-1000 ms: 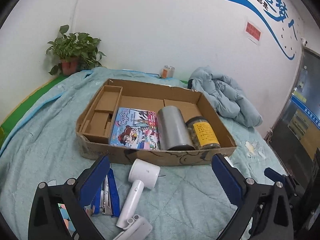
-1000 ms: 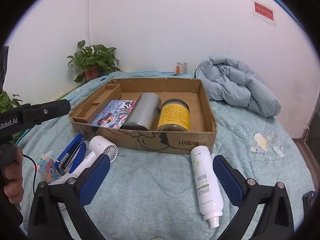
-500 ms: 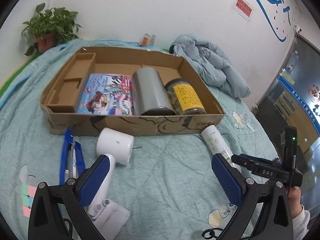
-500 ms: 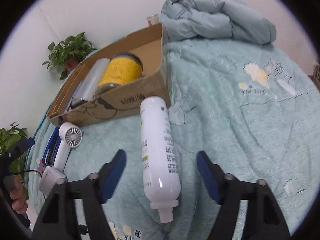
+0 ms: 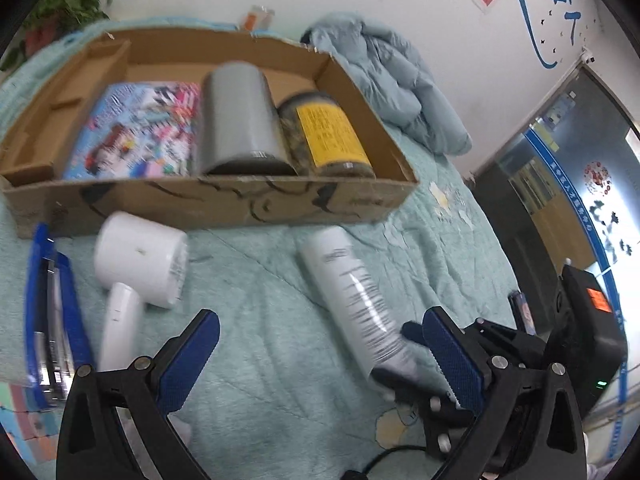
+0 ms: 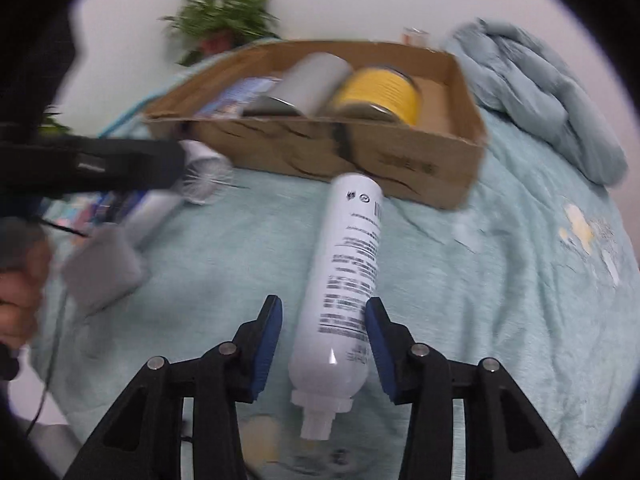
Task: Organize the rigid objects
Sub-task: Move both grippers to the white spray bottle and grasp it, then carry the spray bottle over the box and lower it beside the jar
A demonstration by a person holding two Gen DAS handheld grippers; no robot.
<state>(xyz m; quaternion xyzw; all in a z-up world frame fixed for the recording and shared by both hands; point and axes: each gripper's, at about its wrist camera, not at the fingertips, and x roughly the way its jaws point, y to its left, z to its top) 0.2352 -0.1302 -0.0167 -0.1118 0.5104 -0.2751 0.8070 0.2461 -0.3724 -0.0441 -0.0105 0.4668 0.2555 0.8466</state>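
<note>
The white bottle (image 6: 348,284) lies on its side on the teal quilt (image 6: 500,280), its capped neck toward 6 o'clock in the right wrist view and its base at 12 o'clock, just short of the cardboard box (image 6: 384,160). The right gripper (image 6: 323,342) straddles the bottle's lower body, jaws narrowed to a little more than the bottle's width; the right pad sits at the bottle's side, the left pad stands slightly off it, so it is not yet clamped. In the left wrist view the left gripper (image 5: 320,360) is spread wide and holds nothing, with the bottle (image 5: 352,300) toward 1 o'clock of it. The white hair dryer (image 5: 136,276) lies at 10 o'clock, a blue stapler (image 5: 52,308) farther out at 9 o'clock. Inside the box (image 5: 224,200), at 12 o'clock, lie a colourful book (image 5: 140,132), a grey cylinder (image 5: 240,120) and a yellow-labelled jar (image 5: 328,136), side by side
</note>
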